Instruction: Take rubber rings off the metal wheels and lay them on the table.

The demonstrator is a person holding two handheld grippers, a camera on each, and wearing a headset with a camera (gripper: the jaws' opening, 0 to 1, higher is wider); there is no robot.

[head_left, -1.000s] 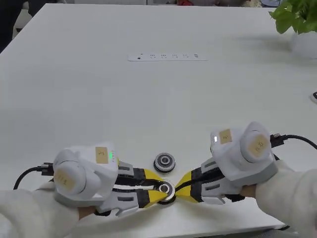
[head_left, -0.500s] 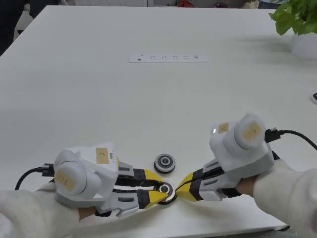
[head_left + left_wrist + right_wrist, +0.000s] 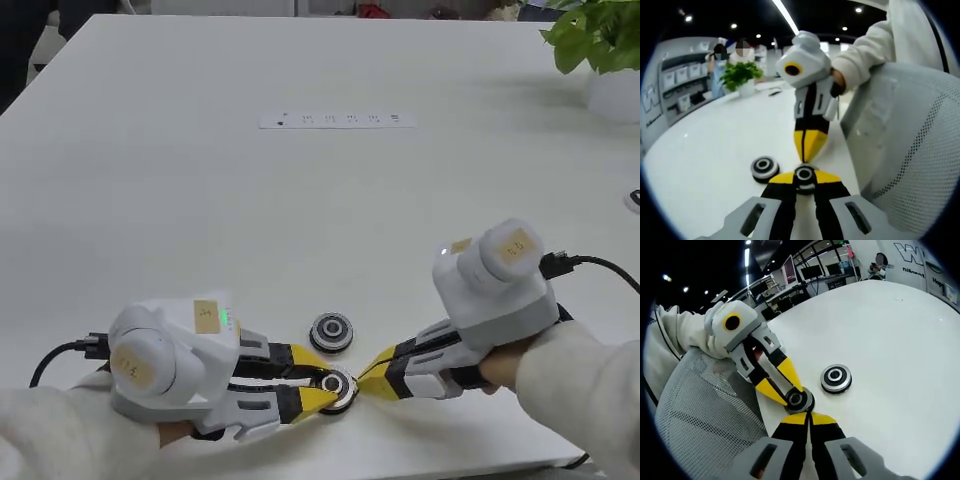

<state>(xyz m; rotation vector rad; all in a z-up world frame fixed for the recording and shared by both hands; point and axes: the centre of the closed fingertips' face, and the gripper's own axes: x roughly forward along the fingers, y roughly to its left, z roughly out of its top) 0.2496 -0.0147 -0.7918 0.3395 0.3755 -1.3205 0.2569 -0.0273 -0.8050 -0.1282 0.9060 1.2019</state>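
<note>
Clamping the held wheel (image 3: 338,386) in the left tongs (image 3: 322,385), reaching in from 9 o'clock, close to the 6 o'clock edge of the desk (image 3: 300,220); resting on the surface or hovering just above it, impossible to tell which. Bringing the right tongs (image 3: 368,378) in from 3 o'clock, clenched tip to tip against the wheel's rim; unable to tell: rubber ring (image 3: 807,404) caught between the tips, or merely touched. Risking a slip at this point: pulling toward 3 o'clock on only a thin bite of rubber, probably letting the ring snap back onto the metal. Risking also a twist of the wheel out of the left tongs when pulling off-axis, given a small, smooth part under the grip. Working this near the edge, possibly dropping a freed wheel or ring off the 6 o'clock side toward the mesh chair (image 3: 705,405). Leaving the second wheel (image 3: 331,331) just beside at 12 o'clock, apart from both tongs, and so exposing it to a knock and a roll during any sudden release.
</note>
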